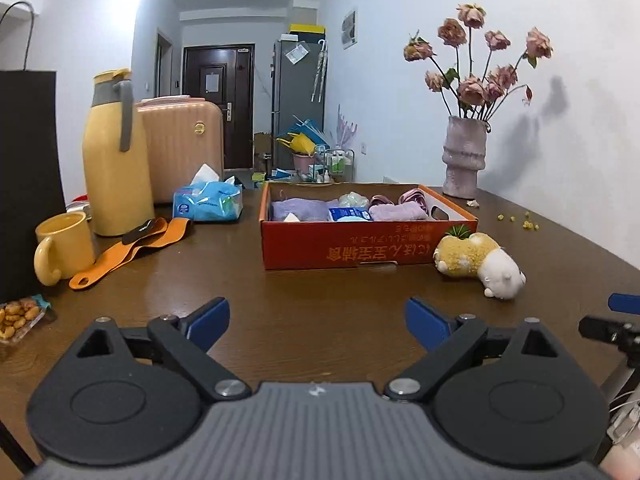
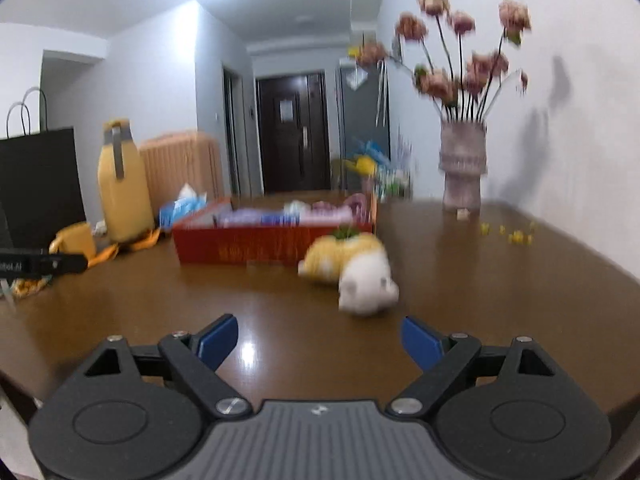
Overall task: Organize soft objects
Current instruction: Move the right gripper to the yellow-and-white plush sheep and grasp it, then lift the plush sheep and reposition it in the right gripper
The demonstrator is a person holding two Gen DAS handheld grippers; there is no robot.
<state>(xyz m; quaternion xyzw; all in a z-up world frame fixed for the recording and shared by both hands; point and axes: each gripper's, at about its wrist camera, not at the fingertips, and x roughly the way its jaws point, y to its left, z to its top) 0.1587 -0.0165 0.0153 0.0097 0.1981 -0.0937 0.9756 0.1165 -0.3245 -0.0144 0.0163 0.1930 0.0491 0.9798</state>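
Left gripper (image 1: 318, 322) has its blue pads spread wide with nothing between them, hovering low over the brown tabletop (image 1: 280, 300). Right gripper (image 2: 320, 340) is likewise spread wide and empty; its view is motion-blurred, so fine detail there is unreliable. Plush toy (image 1: 480, 264), yellow body with white head and a green tuft, lies on its side on the tabletop, touching or just beside the near right corner of the orange cardboard box (image 1: 360, 246); exact contact can't be resolved. In the right wrist view the plush toy (image 2: 352, 272) sits ahead of the gripper and slightly right of centre, apart from the pads. The box holds folded lilac towels (image 1: 394, 212), a blue-and-white packet (image 1: 350, 214) and pink-purple items at the back that are too small to identify; the box's near wall hides the lower parts of everything inside. The printing on that wall is upside down. Left of the box: blue tissue pack (image 1: 208, 202), yellow flask (image 1: 116, 156), yellow mug (image 1: 64, 248), orange strap (image 1: 132, 246). Black paper bag (image 1: 28, 180) and a snack pack (image 1: 20, 318) are cut off at the left edge. Vase of dried roses (image 1: 466, 156) stands behind the box on the right, with small yellow bits (image 1: 524, 222) scattered nearby. A sliver of the other gripper shows at the right edge of the left wrist view, mostly cropped.
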